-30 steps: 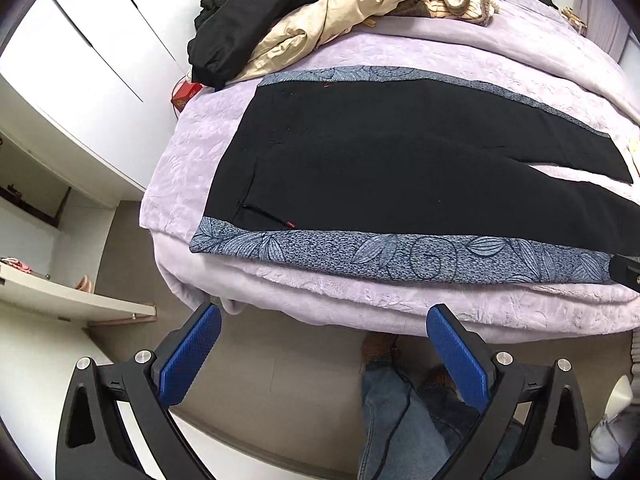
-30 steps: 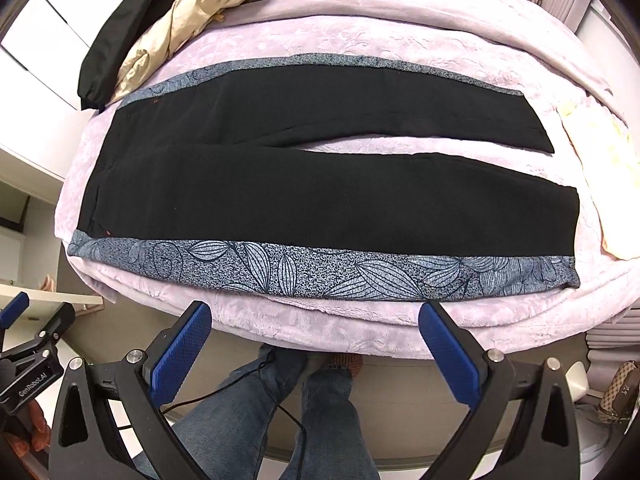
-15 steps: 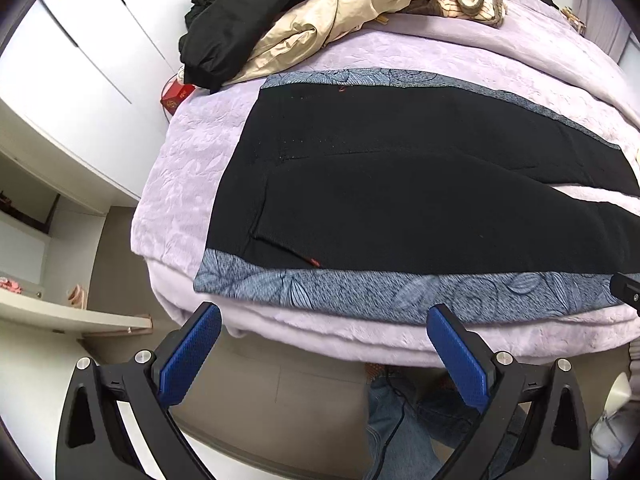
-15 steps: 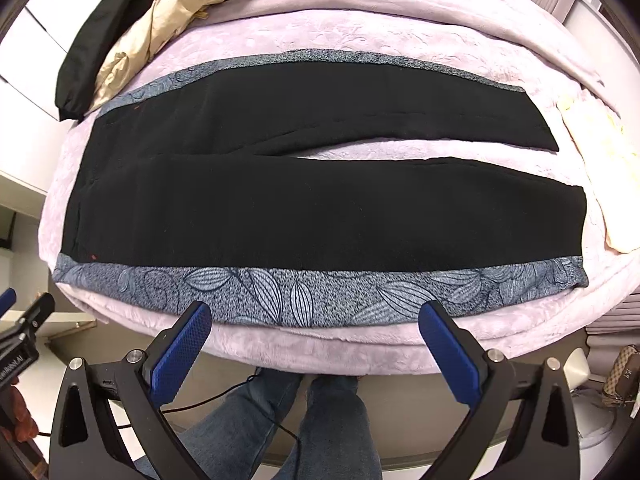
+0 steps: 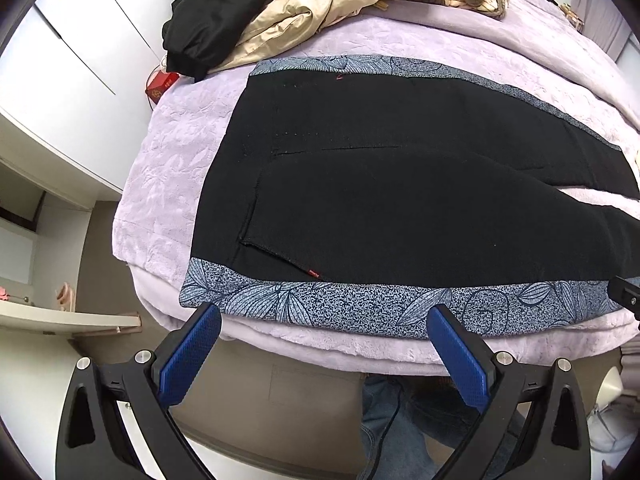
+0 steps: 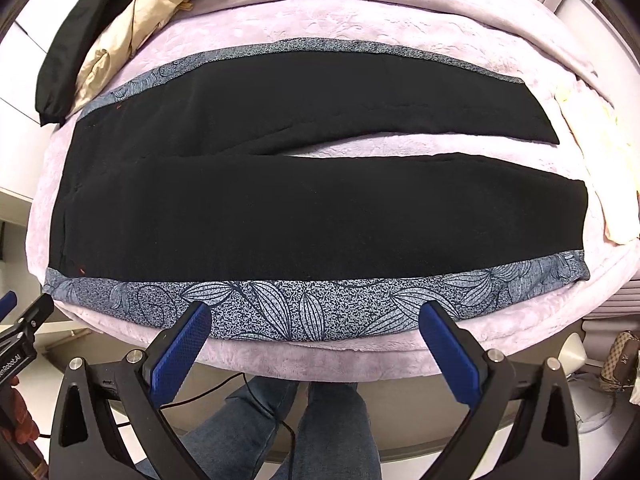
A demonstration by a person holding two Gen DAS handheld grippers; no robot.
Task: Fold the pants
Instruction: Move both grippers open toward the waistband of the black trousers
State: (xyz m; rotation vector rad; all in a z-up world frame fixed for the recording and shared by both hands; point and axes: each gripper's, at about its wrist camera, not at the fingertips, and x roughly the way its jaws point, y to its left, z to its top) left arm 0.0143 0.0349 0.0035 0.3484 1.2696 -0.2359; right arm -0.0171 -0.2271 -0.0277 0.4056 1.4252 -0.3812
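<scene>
A bed (image 6: 320,12) covered in a lilac plush blanket carries a pair of black pants (image 6: 280,208) with leaf-print side panels, spread flat and unfolded along the bed's near edge, waistband toward the left side and both legs running to the right, a wedge of blanket showing between them. A heap of clothing lies at the bed's far left corner, led by a beige jacket (image 5: 320,12) and a black garment (image 5: 224,20) draped toward the edge. A pale yellow cloth (image 6: 600,168) rests at the bed's right edge, just beyond the hems. The left gripper (image 5: 324,346) hovers with blue-padded jaws spread wide and empty over the near edge by the waistband corner; the right gripper (image 6: 316,342) hangs likewise wide apart, holding nothing, over the near leg's patterned panel. A small red box (image 5: 161,84) sits beside the bed's left edge.
</scene>
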